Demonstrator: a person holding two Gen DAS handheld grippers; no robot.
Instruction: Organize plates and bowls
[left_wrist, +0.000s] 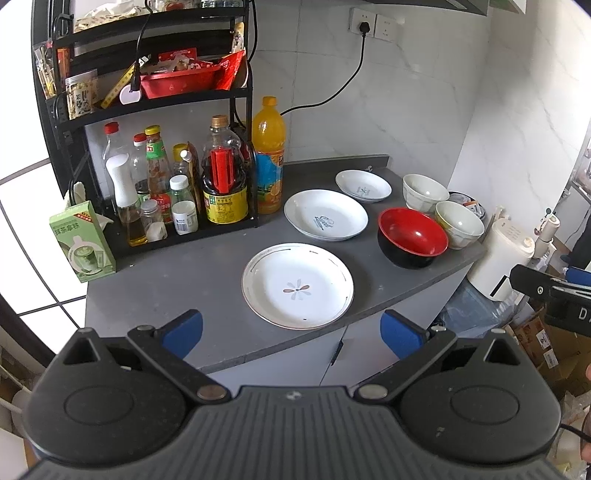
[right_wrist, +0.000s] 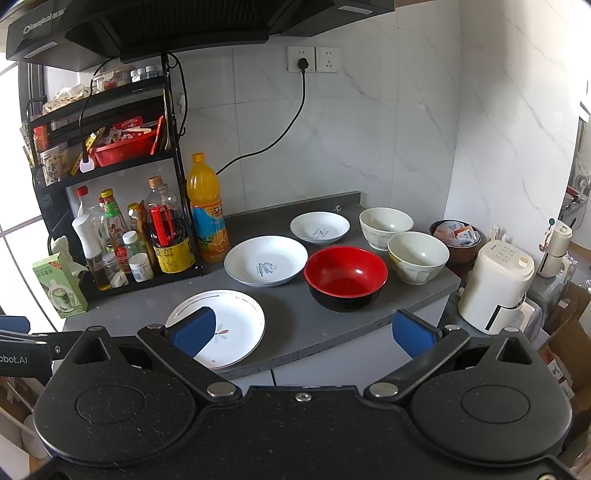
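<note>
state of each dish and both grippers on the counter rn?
flower plate: flat on counter, empty, nearest the edge
middle plate: flat, empty
far plate: flat, empty
red bowl: upright, empty
near white bowl: upright, empty
far white bowl: upright, empty
left gripper: open, holding nothing
right gripper: open, holding nothing
</note>
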